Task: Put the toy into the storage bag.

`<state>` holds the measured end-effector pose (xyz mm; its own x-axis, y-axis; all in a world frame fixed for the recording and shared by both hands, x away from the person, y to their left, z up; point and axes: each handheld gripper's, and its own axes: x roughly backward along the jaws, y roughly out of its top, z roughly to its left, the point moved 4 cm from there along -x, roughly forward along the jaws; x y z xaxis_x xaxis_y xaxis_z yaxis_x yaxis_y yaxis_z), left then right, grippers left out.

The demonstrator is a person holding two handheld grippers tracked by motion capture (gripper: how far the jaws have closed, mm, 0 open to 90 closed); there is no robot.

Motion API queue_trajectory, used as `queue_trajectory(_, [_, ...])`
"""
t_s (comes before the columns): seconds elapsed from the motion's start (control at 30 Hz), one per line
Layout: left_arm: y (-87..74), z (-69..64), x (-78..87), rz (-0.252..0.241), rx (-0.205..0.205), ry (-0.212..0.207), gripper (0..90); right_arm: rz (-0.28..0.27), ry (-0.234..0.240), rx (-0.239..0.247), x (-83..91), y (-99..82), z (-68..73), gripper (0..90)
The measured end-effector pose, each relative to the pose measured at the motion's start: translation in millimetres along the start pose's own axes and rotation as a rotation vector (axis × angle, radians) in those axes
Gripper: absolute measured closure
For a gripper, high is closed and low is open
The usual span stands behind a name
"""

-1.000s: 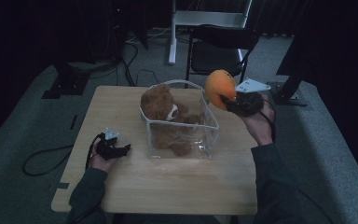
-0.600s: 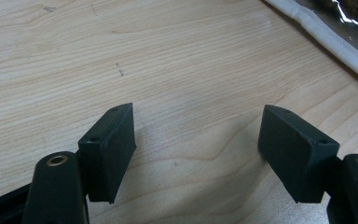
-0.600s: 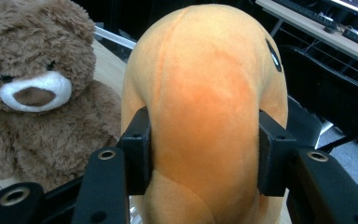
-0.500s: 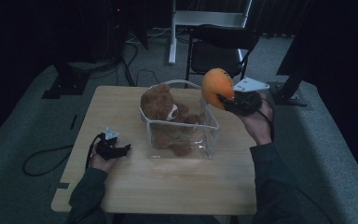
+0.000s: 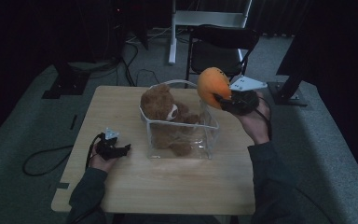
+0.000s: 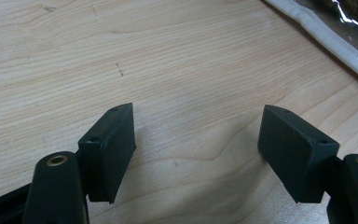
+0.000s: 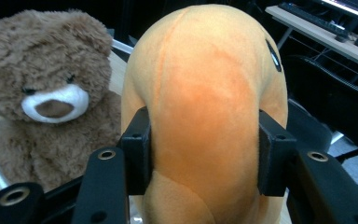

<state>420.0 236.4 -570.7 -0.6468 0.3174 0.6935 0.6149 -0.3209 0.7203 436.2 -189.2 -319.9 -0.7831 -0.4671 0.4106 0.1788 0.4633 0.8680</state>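
Right tool (image 5: 223, 99) pinching orange plush (image 5: 213, 86) aloft over bin (image 5: 205, 140) at desk's (image 5: 168, 186) far right edge, likely for dropping in beside bear (image 5: 161, 105); left tool (image 5: 121, 150) spread, empty, parked near left edge, clear.

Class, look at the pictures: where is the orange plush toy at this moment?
In the high view the orange plush toy is held in the air by the right tongs, at the right rim of the clear box, beside the brown teddy bear sitting inside.
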Motion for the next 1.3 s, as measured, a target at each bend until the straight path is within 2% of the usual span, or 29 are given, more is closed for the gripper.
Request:
queue_trajectory(0.47, [0.0, 0.0, 0.0, 0.0, 0.0, 0.0, 27.8, -0.018, 0.024, 0.026, 0.5, 8.9, 11.9, 48.9])
queue_trajectory(0.9, [0.0, 0.0, 0.0, 0.0, 0.0, 0.0, 27.8, -0.032, 0.054, 0.03, 1.3, 15.5, 19.8, 48.7])
queue_trajectory(1.3, [0.0, 0.0, 0.0, 0.0, 0.0, 0.0, 27.8, -0.044, 0.068, 0.063, 2.2, 21.7, 29.3, 48.7])
